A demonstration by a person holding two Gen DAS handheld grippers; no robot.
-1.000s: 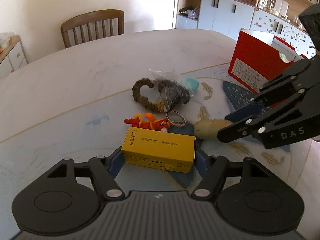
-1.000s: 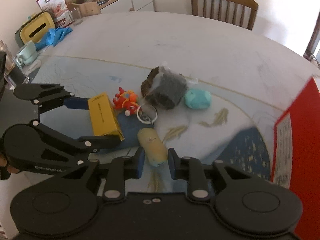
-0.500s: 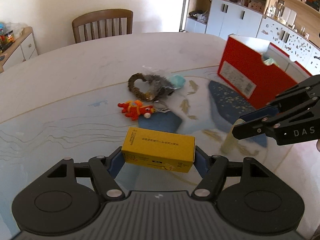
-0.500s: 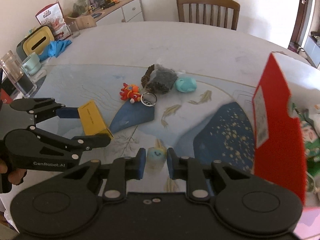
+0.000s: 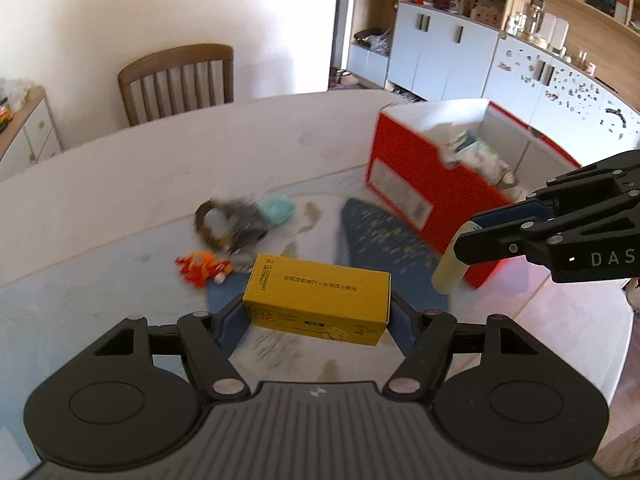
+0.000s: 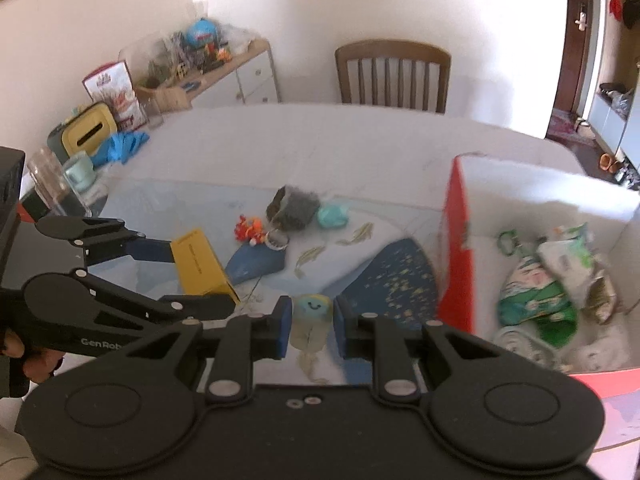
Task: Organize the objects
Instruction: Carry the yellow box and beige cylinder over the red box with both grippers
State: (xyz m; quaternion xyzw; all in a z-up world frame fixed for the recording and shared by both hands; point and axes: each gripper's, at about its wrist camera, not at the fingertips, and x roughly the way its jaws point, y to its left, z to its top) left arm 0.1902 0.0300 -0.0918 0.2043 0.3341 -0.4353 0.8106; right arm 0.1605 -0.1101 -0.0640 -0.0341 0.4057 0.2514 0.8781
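The red box (image 6: 456, 248) already holds a heap of packets, so part of the tidying looks done. Two more things are in the air beside it: the left gripper (image 5: 316, 316) clamps the yellow carton (image 5: 318, 298) endwise between its pads, and the right gripper (image 6: 310, 320) pinches the pale toy (image 6: 310, 316), its smiling end poking out past the fingertips. Neither is over the box's opening yet. Left on the table (image 6: 320, 140), well clear of the box: the orange toy (image 6: 248, 228), dark pouch (image 6: 294, 206), key ring (image 6: 277, 240) and teal lump (image 6: 332, 216).
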